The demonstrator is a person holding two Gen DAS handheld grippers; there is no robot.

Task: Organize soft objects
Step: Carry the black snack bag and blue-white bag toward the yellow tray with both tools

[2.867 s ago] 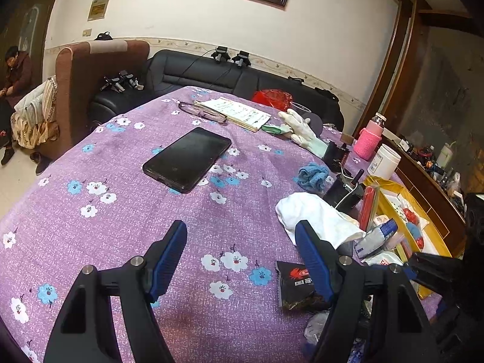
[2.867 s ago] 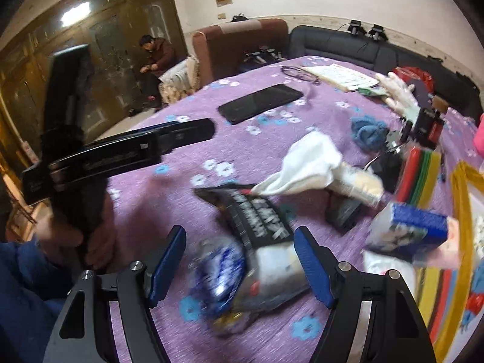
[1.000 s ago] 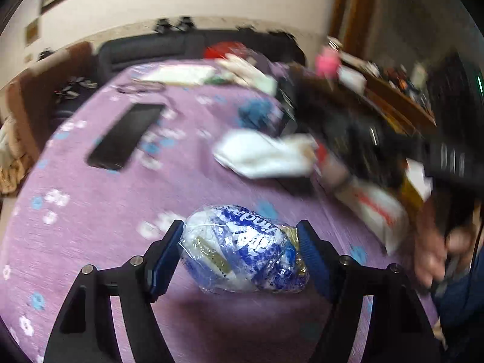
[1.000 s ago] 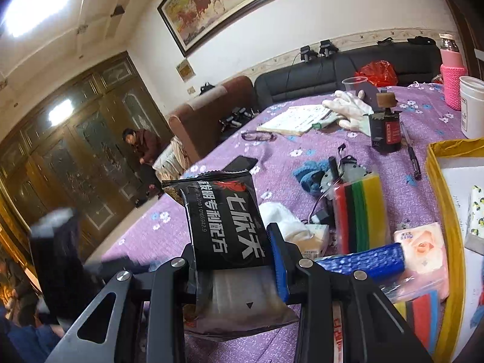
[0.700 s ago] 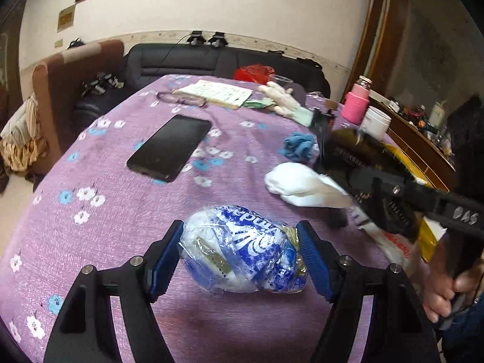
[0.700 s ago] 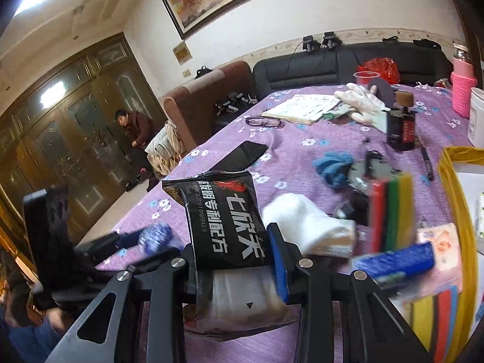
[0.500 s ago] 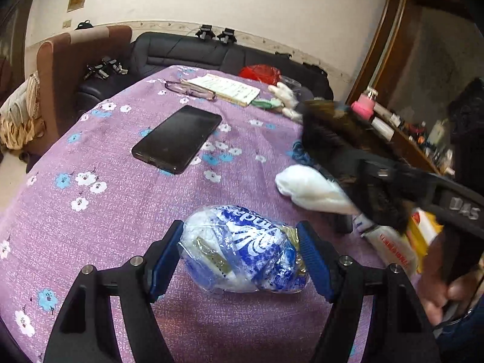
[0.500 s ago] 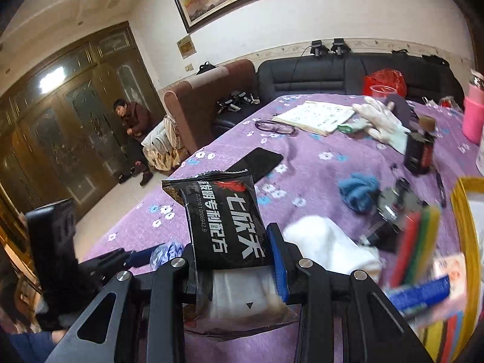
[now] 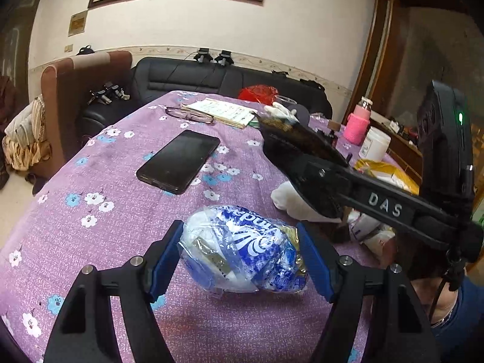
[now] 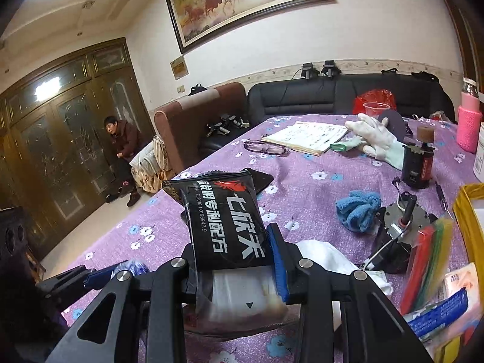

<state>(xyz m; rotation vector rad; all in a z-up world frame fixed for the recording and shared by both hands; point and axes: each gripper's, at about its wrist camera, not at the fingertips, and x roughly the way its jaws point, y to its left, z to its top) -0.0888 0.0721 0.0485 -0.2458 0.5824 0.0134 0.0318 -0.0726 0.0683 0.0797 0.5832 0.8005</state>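
Evidently both grippers are carrying soft packets clear of the clutter so each can be sorted on its own. The left gripper (image 9: 240, 255) is clasping a crinkly blue-and-white plastic bag (image 9: 242, 249) across its width, blue pads pressing both sides; the bag is hanging over the tablecloth (image 9: 99, 230) toward the near edge of the table, though whether its underside is brushing the cloth I cannot tell. That wide grip is probably suiting a puffy bundle that would slip out of a narrow pinch.

The right gripper (image 10: 233, 260) is clamping a black sachet (image 10: 225, 220) with white lettering, jaws set much closer, the sachet standing upright above the fingers with a clear wrapper below it. Holding it by the lower half is keeping the label end free.

A phone (image 9: 178, 160) and glasses (image 9: 189, 115) are lying toward the far left part of the table, well apart from the work. A white cloth (image 10: 328, 254) and a blue rag (image 10: 358, 210) are waiting nearer the right edge, beside a yellow tray (image 10: 467, 208), likely the destination.
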